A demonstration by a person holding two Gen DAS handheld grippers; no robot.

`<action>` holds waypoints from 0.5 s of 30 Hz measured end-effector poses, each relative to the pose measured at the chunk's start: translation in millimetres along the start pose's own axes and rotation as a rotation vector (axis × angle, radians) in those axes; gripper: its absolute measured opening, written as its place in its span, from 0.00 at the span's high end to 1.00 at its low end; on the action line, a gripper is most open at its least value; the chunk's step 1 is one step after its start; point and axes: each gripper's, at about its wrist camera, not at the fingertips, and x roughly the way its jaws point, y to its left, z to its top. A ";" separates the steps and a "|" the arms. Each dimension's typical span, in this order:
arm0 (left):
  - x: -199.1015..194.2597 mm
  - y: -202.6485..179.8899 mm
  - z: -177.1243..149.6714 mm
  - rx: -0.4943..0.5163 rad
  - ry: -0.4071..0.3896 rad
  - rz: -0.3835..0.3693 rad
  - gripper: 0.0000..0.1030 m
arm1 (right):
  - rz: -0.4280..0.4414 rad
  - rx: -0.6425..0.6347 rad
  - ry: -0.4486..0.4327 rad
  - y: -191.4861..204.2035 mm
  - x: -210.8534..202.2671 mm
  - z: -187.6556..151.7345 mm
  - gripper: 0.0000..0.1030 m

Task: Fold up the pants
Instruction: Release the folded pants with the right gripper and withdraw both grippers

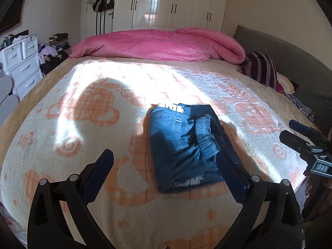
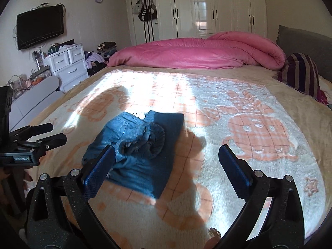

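Note:
A pair of blue jeans (image 1: 182, 145) lies folded into a compact rectangle on the cream-and-orange bed blanket (image 1: 83, 112), with the leg cuffs bunched on top. It also shows in the right wrist view (image 2: 137, 145). My left gripper (image 1: 164, 161) is open and empty, above the blanket just in front of the jeans. My right gripper (image 2: 166, 155) is open and empty, to the right of and above the jeans. Each gripper shows at the edge of the other's view: the right one (image 1: 298, 134) and the left one (image 2: 47, 132).
A rolled pink duvet (image 1: 157, 45) lies across the far end of the bed. A striped pillow (image 1: 261, 68) sits by the grey headboard (image 1: 290, 58) at the right. White drawers (image 1: 22, 66) and clothes piles stand left of the bed. White wardrobes (image 2: 217, 8) line the back wall.

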 end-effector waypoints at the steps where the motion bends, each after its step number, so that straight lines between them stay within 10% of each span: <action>1: -1.4 1.1 -4.6 0.001 -0.004 0.004 0.04 | 0.002 0.000 0.004 -0.5 -3.2 -5.2 0.09; 15: 14.2 -4.7 -59.4 -0.046 0.066 0.014 0.04 | -0.066 0.042 0.152 -5.4 16.8 -70.1 0.09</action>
